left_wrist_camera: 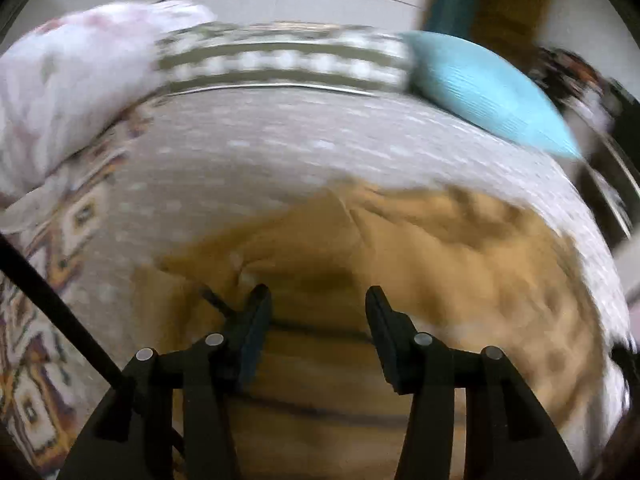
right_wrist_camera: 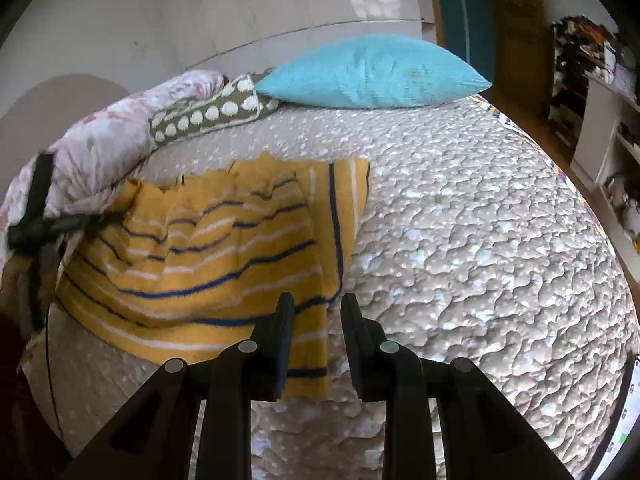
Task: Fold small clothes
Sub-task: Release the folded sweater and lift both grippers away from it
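The yellow striped garment (right_wrist_camera: 224, 256) lies rumpled on the quilted bedspread (right_wrist_camera: 480, 240), on the side of the bed away from the shelves, its near corner reaching toward the foot of the bed and its far edge ragged and partly lifted. In the right wrist view the right gripper (right_wrist_camera: 316, 312) hovers at that near corner with a narrow gap between its jaws; the cloth's edge shows in the gap, but I cannot tell whether the pads press on it. At the garment's far side edge the left gripper (right_wrist_camera: 40, 224) shows as a dark blurred shape touching or just beside the cloth. The left wrist view is smeared: the left gripper (left_wrist_camera: 316, 304) stands partly open over yellow fabric (left_wrist_camera: 360, 264), with nothing visibly pinched. Beyond the garment, at the bed's head, sit a turquoise pillow (right_wrist_camera: 372, 72), a green dotted pillow (right_wrist_camera: 208, 114) and a pink floral quilt (right_wrist_camera: 108, 140).
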Motion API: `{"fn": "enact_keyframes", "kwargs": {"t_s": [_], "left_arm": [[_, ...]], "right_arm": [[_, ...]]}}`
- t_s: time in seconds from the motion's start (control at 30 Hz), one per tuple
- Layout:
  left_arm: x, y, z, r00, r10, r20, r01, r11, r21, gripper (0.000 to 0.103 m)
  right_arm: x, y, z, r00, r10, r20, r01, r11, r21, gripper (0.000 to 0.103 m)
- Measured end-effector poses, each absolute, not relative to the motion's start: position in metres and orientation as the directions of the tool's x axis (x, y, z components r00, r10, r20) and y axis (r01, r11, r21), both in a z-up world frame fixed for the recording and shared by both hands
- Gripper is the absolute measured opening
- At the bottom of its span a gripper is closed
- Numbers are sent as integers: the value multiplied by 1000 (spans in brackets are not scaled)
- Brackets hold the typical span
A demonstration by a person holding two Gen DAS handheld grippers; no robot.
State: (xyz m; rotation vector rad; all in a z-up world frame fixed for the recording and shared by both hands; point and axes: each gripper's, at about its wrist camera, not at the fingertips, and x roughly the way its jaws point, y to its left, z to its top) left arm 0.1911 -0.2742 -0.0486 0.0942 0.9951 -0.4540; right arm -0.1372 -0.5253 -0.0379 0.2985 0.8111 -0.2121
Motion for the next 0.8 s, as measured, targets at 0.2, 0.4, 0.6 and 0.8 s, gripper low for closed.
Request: {"fn": "enact_keyframes", "kwargs": {"t_s": [0.2, 0.4, 0.6, 0.8], "left_arm": [[239, -219, -76, 489, -83, -868, 203, 979, 20, 47], [226, -183, -64, 494, -150, -856, 160, 984, -80, 52], [183, -164, -34, 541, -195, -818, 185, 977, -110, 57], [123, -166, -25, 537, -267, -800, 275, 952, -133, 72]], "right_arm": [[-134, -533, -45, 681, -62, -729, 295, 935, 195, 26], [-118, -529, -28, 727, -61, -684, 280, 936, 215, 26], [-83, -517, -15, 749, -20, -662, 235, 942, 238, 26], [-33, -513, -56, 664, 3, -748, 242, 945, 218, 26]]}}
